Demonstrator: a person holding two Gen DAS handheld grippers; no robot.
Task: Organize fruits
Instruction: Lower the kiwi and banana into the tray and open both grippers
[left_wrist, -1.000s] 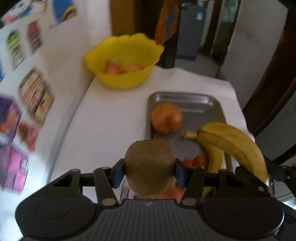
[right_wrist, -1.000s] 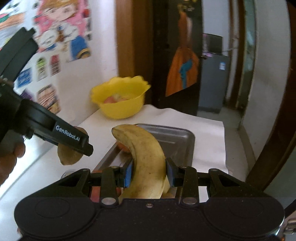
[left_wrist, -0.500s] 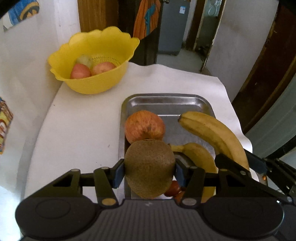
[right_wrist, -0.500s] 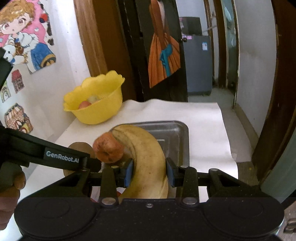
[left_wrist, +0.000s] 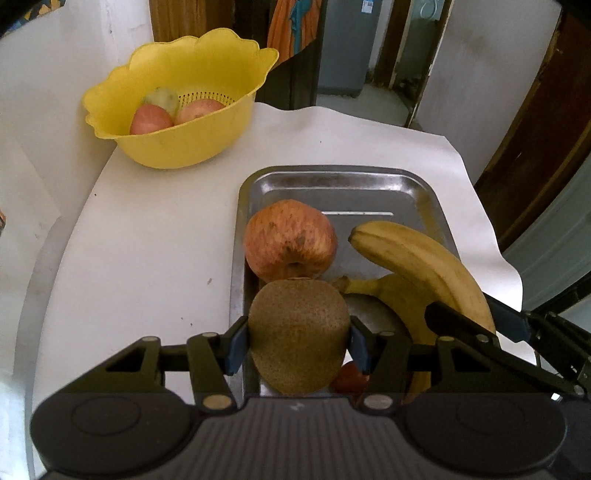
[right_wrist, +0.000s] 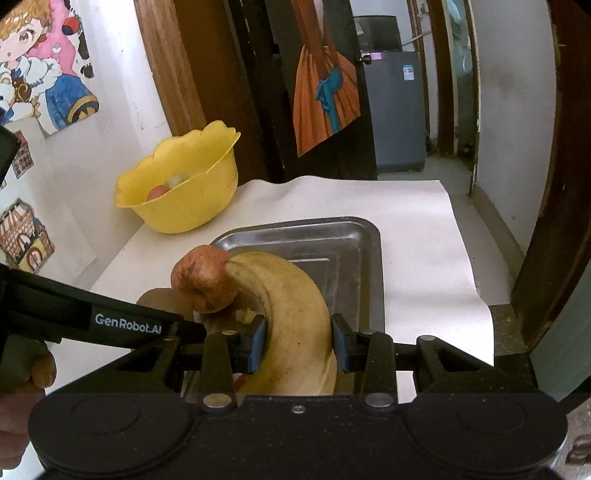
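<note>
**Claws grip kiwi and banana over fruit tray**

Left claw (left_wrist: 298, 341) is clamped on a brown kiwi (left_wrist: 298, 336), its blue pads pressing the fruit's two sides, holding it above the near end of a metal tray (left_wrist: 332, 184). Right claw (right_wrist: 298, 345) is closed around a yellow banana (right_wrist: 291, 325), whose curved tip reaches toward the tray's middle. A red apple (left_wrist: 290, 240) sits in the tray just beyond the kiwi, and a second banana (left_wrist: 388, 291) lies on the tray floor beneath the held one. Something small and red (left_wrist: 349, 378) shows under the kiwi; it is too hidden to name. The tray rests on a white sheet of paper (left_wrist: 351, 140) covering the table (left_wrist: 129, 240). At the far left corner, against the wall, stands a yellow bowl (left_wrist: 184, 140) holding two reddish apples (left_wrist: 151, 119) and a pale green fruit (left_wrist: 161, 99). A hand (right_wrist: 22, 398) appears at the left edge of the right wrist view, holding the left claw's handle. Cartoon pictures (right_wrist: 44, 62) hang on the wall.
</note>
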